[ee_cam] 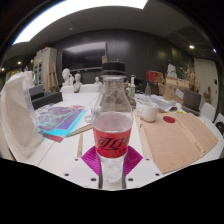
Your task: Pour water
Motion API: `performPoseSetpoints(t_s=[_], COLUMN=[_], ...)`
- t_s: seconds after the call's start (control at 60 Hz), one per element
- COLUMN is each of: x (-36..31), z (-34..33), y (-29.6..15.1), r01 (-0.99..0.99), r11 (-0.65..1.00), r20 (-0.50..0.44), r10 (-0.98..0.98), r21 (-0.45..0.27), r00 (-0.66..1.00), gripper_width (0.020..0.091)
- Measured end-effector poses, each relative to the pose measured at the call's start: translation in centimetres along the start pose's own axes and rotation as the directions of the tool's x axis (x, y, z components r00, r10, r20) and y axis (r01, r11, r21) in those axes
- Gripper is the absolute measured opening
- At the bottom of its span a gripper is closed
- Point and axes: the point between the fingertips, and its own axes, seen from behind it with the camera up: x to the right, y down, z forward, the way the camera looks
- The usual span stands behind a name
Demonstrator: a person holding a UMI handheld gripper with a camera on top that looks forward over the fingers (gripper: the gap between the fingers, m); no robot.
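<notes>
The gripper [112,165] was held level and pointed forward. Its two fingers were closed on a bottle [113,120], which was pressed between the magenta pads [93,158] and kept upright.

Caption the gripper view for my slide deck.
Tool shut on a clear bottle above a white table.

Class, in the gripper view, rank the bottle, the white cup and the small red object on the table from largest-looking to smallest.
1. bottle, though it is nearest the camera, between the gripper fingers
2. white cup
3. small red object
</notes>
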Motion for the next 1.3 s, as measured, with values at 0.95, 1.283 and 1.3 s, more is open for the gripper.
performPoseSetpoints(t_s=[0.95, 1.283, 1.3], x=[1.8, 4.4, 4.5], z=[19.2, 24.2, 24.3], y=[-25.6, -23.3, -23.3], r01=[-0.947, -0.817, -0.815], r11=[0.101, -0.388, -0.390], r20=[0.285, 0.123, 0.123], r10=[0.959, 0.870, 0.868], r21=[-0.305, -0.427, -0.429], r00=[0.010, -0.477, -0.481], gripper_width=[0.0248, 0.0246, 0.0246])
